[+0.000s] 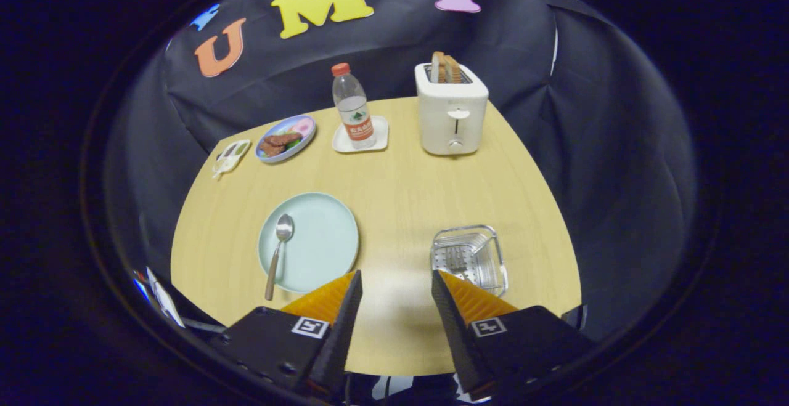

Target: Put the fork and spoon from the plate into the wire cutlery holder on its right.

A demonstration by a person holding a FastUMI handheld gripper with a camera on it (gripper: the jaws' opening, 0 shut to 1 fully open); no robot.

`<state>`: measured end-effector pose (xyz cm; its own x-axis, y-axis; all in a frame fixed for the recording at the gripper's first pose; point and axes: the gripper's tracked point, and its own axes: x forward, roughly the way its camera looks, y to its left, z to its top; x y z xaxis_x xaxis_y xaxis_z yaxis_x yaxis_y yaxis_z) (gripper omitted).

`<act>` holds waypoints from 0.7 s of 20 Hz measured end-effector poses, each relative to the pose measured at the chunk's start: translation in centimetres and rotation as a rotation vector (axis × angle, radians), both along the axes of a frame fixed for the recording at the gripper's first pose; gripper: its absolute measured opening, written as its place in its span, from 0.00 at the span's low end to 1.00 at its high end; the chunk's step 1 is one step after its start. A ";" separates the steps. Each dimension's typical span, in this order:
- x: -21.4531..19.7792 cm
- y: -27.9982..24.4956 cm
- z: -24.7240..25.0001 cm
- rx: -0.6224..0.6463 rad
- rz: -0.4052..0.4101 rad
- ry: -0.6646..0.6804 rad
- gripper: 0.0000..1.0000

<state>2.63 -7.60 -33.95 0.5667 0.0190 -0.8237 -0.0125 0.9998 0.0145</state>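
- Right now the gripper (396, 283) hangs above the near edge of the desk (400, 209), its fingers (345, 313) spread wide apart with nothing between them but bare wood.
- Just ahead of the left finger lies a pale green plate (320, 233), the finger's tip overlapping its near rim in the view.
- On the plate's left part rests the spoon (278, 252), bowl pointing away toward the wall, handle running back over the near rim and onto the desk.
- Just ahead of the right finger stands the wire cutlery holder (470, 257), well to the right of the plate; something metal lies at its bottom, though whether it is the fork I cannot tell.
- Farther back a white toaster (452, 116) stands with slices of bread (445, 67) sticking up from its slots.
- To the toaster's left a clear water bottle (351, 107) with a red cap stands upright on a small white tray (363, 141).
- Left of that sits a blue-rimmed plate of food (285, 138), and beyond it, near the desk's far left edge, a small white dish (233, 153) whose contents are too small to make out.
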 end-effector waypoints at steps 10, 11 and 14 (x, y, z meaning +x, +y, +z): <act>0.7 9.9 -4.5 -0.011 0.113 0.050 0.89; 1.1 10.7 -4.9 -0.025 0.122 0.054 0.89; 1.7 13.5 -6.1 -0.049 0.145 0.064 0.89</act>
